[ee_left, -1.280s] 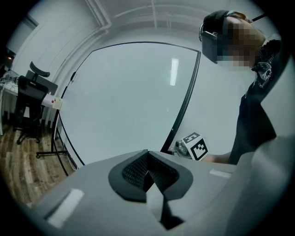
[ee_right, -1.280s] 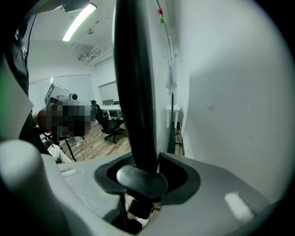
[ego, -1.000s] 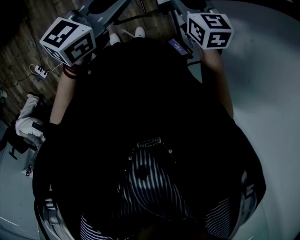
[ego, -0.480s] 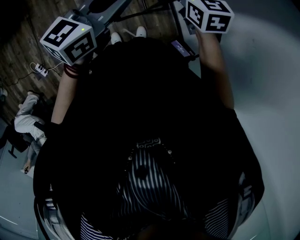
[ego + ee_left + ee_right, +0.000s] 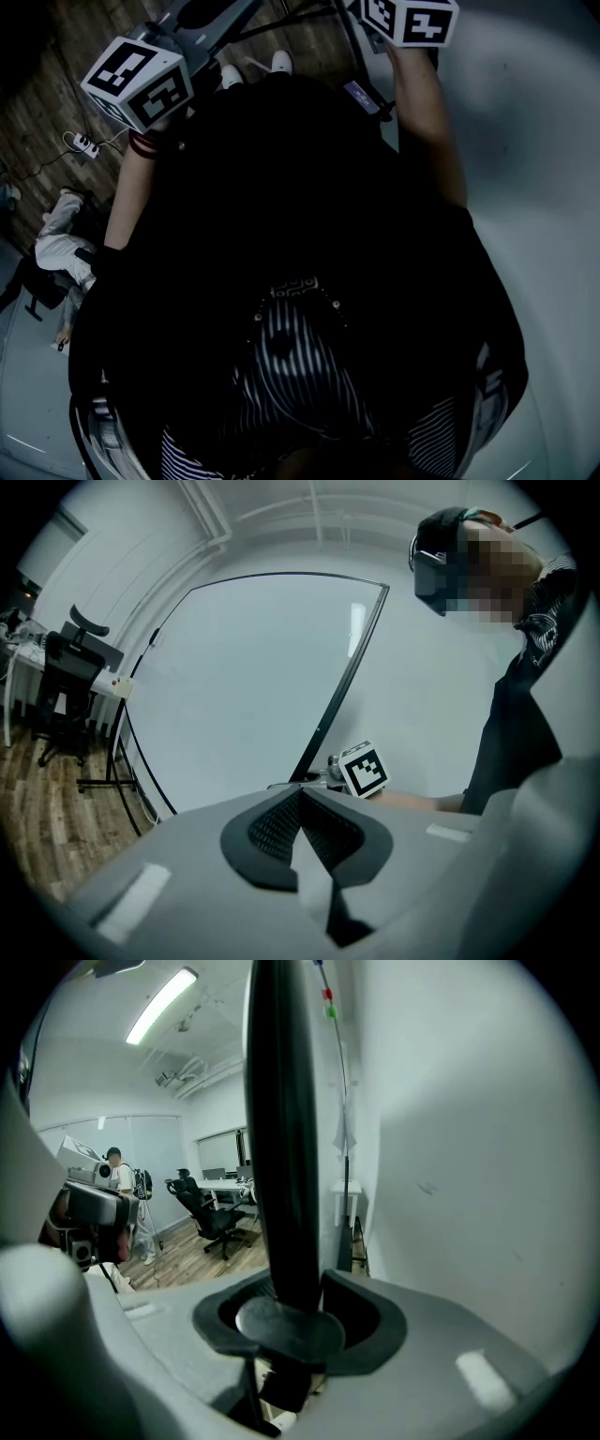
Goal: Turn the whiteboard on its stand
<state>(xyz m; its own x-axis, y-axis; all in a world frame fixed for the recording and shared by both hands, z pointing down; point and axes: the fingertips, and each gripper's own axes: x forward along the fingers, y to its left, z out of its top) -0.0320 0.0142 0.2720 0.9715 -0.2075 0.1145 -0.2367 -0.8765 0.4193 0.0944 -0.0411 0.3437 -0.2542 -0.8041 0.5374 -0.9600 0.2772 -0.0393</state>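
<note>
Right gripper view: I am clamping right tongs on the whiteboard frame, seemingly stiff and heavy; left tongs are sitting clenched, empty.

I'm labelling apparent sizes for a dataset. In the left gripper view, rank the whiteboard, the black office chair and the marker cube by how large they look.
1. whiteboard: fills most of the view.
2. office chair: clearly smaller, far left.
3. marker cube: smallest, though seemingly nearer the camera than the chair.
</note>
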